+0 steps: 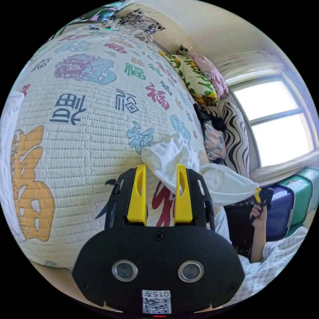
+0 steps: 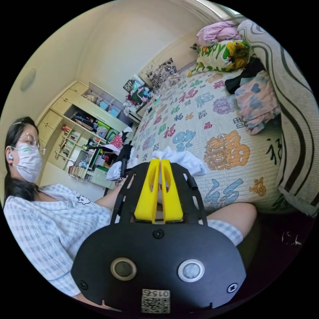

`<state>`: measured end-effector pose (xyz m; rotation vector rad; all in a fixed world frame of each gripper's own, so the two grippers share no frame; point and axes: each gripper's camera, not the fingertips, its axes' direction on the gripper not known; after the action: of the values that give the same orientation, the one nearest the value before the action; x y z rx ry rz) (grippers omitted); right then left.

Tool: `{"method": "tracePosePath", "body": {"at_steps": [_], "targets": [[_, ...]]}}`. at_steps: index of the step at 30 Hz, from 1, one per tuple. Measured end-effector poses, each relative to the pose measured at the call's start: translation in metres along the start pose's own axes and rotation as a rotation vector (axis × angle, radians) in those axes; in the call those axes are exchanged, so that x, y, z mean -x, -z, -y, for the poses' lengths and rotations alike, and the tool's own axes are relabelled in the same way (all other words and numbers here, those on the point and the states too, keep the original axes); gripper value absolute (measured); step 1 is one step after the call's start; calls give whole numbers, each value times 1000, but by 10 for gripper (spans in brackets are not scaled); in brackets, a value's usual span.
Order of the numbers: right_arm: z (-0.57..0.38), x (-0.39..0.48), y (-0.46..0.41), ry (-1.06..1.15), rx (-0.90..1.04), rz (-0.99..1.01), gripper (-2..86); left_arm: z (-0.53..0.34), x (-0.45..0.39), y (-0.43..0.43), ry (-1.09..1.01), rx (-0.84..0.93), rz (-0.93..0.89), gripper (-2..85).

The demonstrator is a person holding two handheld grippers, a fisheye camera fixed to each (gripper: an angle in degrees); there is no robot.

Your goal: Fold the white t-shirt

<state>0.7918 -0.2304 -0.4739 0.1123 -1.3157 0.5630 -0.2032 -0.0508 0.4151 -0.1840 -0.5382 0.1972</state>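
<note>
Two grippers hold the white t-shirt [image 1: 172, 156]: right gripper [image 2: 160, 176] pinched shut on it, left gripper [image 1: 160, 181] part-open around cloth at twelve o'clock; close that first.

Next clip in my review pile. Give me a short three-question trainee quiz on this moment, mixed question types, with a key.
1. True or false: the right gripper has its jaws closed together on the white t-shirt.
2. Multiple choice: in the left gripper view, the shirt held at the left gripper stretches towards
A. the window
B. the other gripper
C. the pile of pillows
3. Short answer: what lies under the shirt?

Key
1. True.
2. B.
3. A quilted bedspread printed with coloured characters.
</note>
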Motion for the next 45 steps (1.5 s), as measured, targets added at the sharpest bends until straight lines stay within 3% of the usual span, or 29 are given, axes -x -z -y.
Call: {"method": "tracePosePath", "body": {"at_steps": [3,8,12,17,19,25,31,39,45], "targets": [[-6,12,42,1,-63,16,-6,13,1,-10,39,37,-143,16],[33,35,105,62,-166,-67,-5,62,-29,31,-9,-38,-244,-2],[102,65,142,185,-247,-137,-5,136,-86,113,-102,-222,-312,-5],[206,132,186,306,-354,-70,-4,183,-186,243,-327,-493,-275,-5],[222,160,195,358,-382,-114,-4,184,-218,284,-404,-556,-252,-5],[201,207,216,541,-419,31,-4,115,-248,358,-614,-674,-199,-5],[130,157,151,511,-171,7,-4,24,-170,302,-498,-507,-40,-4],[64,5,9,94,225,-111,-5,-26,-42,146,-14,-137,29,-3],[41,-42,-39,22,454,-283,-4,-37,-44,93,85,76,106,0]]}}
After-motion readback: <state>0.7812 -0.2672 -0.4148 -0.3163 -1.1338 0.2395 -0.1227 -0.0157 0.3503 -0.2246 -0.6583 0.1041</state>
